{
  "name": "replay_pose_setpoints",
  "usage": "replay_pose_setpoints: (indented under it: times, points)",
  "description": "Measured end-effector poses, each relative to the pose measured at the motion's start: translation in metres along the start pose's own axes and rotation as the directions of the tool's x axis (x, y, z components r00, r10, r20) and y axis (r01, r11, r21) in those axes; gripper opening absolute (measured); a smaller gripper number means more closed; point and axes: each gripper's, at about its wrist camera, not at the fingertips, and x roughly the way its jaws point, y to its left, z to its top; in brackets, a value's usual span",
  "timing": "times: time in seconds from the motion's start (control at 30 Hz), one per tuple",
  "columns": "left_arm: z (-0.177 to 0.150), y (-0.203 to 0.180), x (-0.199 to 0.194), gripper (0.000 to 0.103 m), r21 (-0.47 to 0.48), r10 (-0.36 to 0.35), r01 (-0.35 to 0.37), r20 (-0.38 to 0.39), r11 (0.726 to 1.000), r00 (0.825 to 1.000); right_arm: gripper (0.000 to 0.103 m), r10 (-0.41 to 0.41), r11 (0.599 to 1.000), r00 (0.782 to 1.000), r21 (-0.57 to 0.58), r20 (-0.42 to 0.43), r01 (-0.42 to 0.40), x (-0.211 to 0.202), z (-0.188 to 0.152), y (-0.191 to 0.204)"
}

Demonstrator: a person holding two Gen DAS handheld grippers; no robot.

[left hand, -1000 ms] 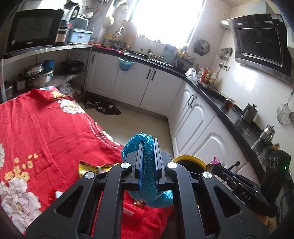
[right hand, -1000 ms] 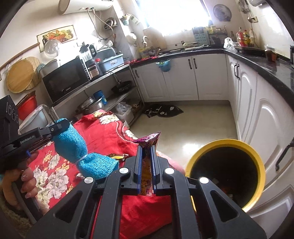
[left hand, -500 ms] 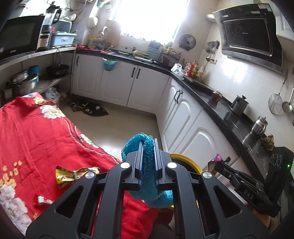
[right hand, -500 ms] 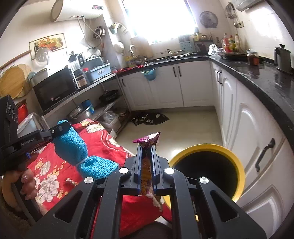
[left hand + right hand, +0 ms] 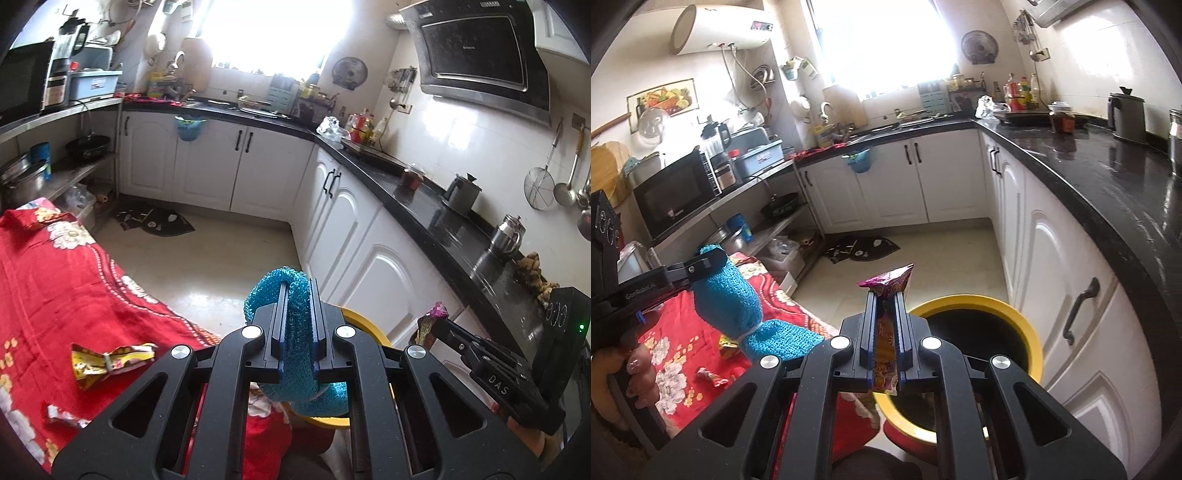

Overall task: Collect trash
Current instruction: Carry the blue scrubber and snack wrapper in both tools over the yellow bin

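My left gripper point(image 5: 295, 291) is shut on a blue knitted cloth point(image 5: 295, 332), held above the table's right edge; the cloth also shows in the right wrist view point(image 5: 731, 302). My right gripper point(image 5: 885, 295) is shut on a purple and orange snack wrapper point(image 5: 886, 336), held over the near rim of the yellow-rimmed bin point(image 5: 1030, 328). The bin's rim point(image 5: 364, 323) shows behind the left gripper. A yellow wrapper point(image 5: 110, 362) and a small red wrapper point(image 5: 64, 413) lie on the red flowered tablecloth point(image 5: 55, 288).
White cabinets point(image 5: 1071, 295) under a black counter point(image 5: 1108, 173) stand right of the bin. A dark mat point(image 5: 155, 219) lies on the tiled floor. Shelves with a microwave point(image 5: 672, 192) and pots stand at the left.
Both grippers have moved right and forward, away from the table and toward the bin, each still holding its item. The bin now sits closer under the right gripper.
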Motion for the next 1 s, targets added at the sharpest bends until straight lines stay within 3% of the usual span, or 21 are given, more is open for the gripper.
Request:
replay_pose_setpoints:
  times: [0.63,1.0]
  points:
    - [-0.010,-0.036,0.046,0.005,0.058,-0.044,0.047,-0.052,0.997,0.998,0.009,-0.115,0.993,0.993,0.013,-0.019,0.116,0.007,-0.016,-0.032]
    - [-0.020,-0.042,0.075,0.005,0.071,-0.046,0.052,-0.086,0.996,0.995,0.009,-0.147,0.989,0.988,0.013,-0.049,0.148,0.032,-0.024,-0.044]
